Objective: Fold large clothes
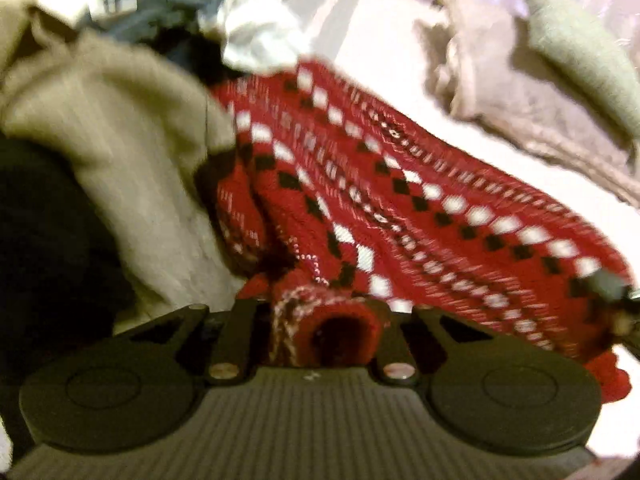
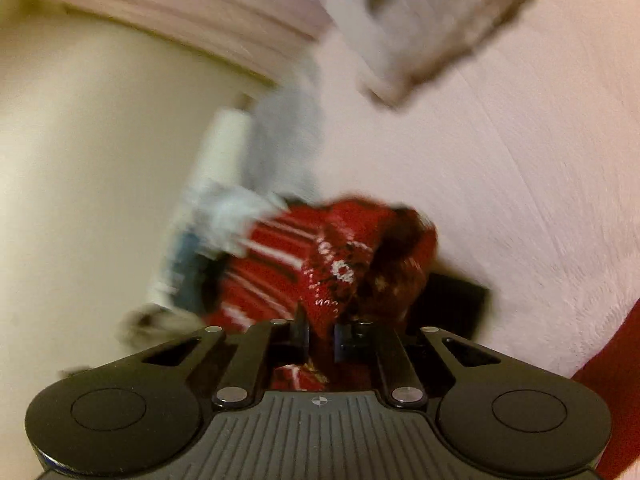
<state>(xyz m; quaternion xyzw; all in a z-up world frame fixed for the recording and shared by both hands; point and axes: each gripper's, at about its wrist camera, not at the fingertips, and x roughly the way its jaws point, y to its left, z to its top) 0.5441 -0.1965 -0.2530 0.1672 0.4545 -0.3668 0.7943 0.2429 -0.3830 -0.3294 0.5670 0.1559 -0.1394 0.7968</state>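
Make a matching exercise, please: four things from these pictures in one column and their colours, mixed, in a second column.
Things:
1. patterned sweater
2. big garment on the left
3. pillow
4. bed cover

Colours:
a. pale pink
b. red with white and black diamonds
c. grey-green
d. beige

Pairs: 1-b, 2-d, 3-c, 4-a

The picture is blurred. The right gripper (image 2: 320, 330) has its jaws drawn close together on a bunched fold of a red knitted garment (image 2: 332, 256) with white and dark patterning, which rises just ahead of the fingers. The garment lies on a pale pink bed (image 2: 520, 184). To its left sits a smeared heap of grey, white and blue clothes (image 2: 224, 216). A grey-brown cloth (image 2: 440, 24) lies farther back on the bed.
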